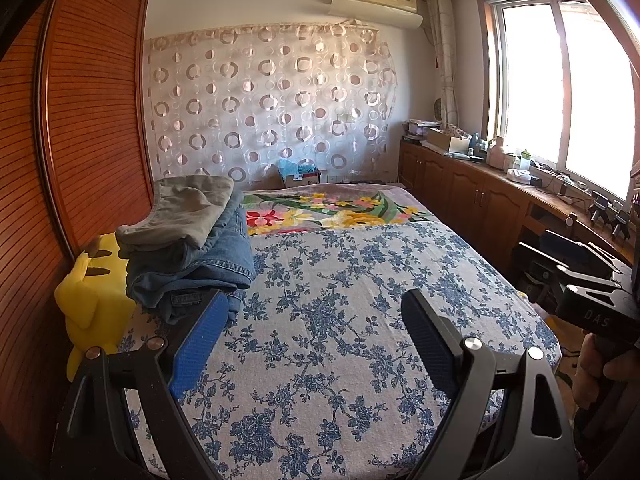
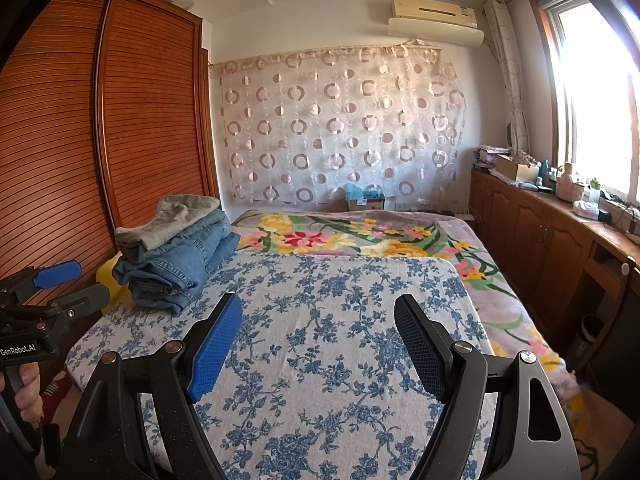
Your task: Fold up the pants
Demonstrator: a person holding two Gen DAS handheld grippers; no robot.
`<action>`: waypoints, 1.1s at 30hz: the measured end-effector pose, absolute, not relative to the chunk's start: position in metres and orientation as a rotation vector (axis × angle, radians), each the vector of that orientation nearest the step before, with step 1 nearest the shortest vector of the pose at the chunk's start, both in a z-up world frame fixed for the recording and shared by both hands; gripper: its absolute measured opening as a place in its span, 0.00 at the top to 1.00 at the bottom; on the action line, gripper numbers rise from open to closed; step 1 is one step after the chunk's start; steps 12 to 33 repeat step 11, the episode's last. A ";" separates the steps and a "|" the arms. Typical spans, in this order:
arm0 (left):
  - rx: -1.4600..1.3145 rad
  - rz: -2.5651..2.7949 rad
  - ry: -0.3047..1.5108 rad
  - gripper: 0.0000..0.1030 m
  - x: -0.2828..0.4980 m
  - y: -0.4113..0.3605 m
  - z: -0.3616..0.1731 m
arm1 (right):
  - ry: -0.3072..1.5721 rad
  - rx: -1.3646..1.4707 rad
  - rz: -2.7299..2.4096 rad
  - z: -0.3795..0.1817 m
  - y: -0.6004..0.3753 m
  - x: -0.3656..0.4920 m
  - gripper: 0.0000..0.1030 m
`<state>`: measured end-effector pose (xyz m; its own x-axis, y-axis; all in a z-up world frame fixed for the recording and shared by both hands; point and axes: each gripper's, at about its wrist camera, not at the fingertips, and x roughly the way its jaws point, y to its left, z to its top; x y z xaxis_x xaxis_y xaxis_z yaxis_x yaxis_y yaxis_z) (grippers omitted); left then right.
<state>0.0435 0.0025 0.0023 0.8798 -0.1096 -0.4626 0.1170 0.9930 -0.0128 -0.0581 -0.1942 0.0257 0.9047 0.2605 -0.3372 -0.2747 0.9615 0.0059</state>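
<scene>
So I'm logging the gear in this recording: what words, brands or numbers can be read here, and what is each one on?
"GenRobot.AI": on the body of the left hand-held gripper.
"DAS": on the body of the right hand-held gripper.
Label on the air conditioner: too small to read.
Sticker on the cardboard box behind the bed: blurred, unreadable.

Black hand-held claws with blue pads

Left claw [image 1: 312,304] and right claw [image 2: 318,308]: black frames, silver screws, textured blue pads, white lettering.
</scene>
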 end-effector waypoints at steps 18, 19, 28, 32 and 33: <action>0.015 -0.117 0.481 0.14 0.044 0.002 0.001 | 0.343 -0.041 0.277 0.025 -0.195 -0.059 0.22; 0.015 -0.117 0.481 0.14 0.044 0.002 0.001 | 0.343 -0.041 0.277 0.025 -0.195 -0.059 0.22; 0.015 -0.117 0.481 0.14 0.044 0.002 0.001 | 0.343 -0.041 0.277 0.025 -0.195 -0.059 0.22; 0.015 -0.117 0.481 0.14 0.044 0.002 0.001 | 0.343 -0.041 0.277 0.025 -0.195 -0.059 0.22; 0.015 -0.117 0.481 0.14 0.044 0.002 0.001 | 0.343 -0.041 0.277 0.025 -0.195 -0.059 0.22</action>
